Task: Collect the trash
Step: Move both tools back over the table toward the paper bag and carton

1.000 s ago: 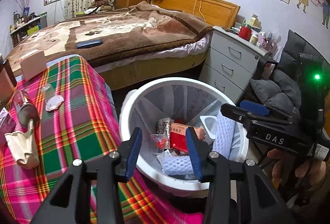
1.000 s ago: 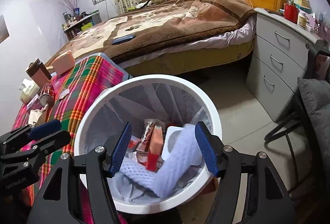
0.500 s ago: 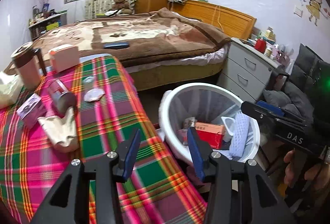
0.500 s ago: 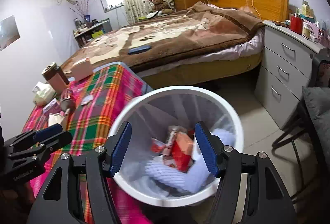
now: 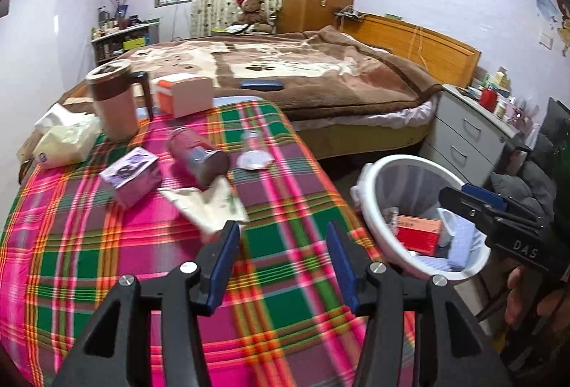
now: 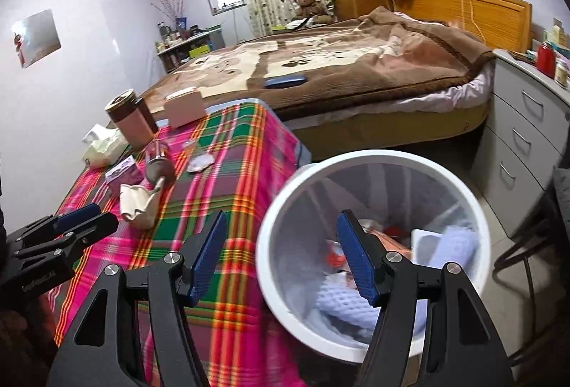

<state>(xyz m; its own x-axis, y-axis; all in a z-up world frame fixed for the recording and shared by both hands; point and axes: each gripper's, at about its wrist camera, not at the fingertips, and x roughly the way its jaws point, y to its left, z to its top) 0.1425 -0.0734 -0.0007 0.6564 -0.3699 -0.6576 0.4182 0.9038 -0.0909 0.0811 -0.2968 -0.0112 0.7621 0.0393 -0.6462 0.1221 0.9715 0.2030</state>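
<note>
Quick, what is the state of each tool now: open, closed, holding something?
Left tool: open, holding nothing; its jaws have just been opening.
Right tool: open, holding nothing.

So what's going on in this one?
A person is clearing trash from a plaid-covered table into a white bin beside it. Both grippers are empty and open: the left gripper, jaws just opening wider, faces a crumpled wrapper on the table; the right gripper hangs at the bin's rim.
</note>
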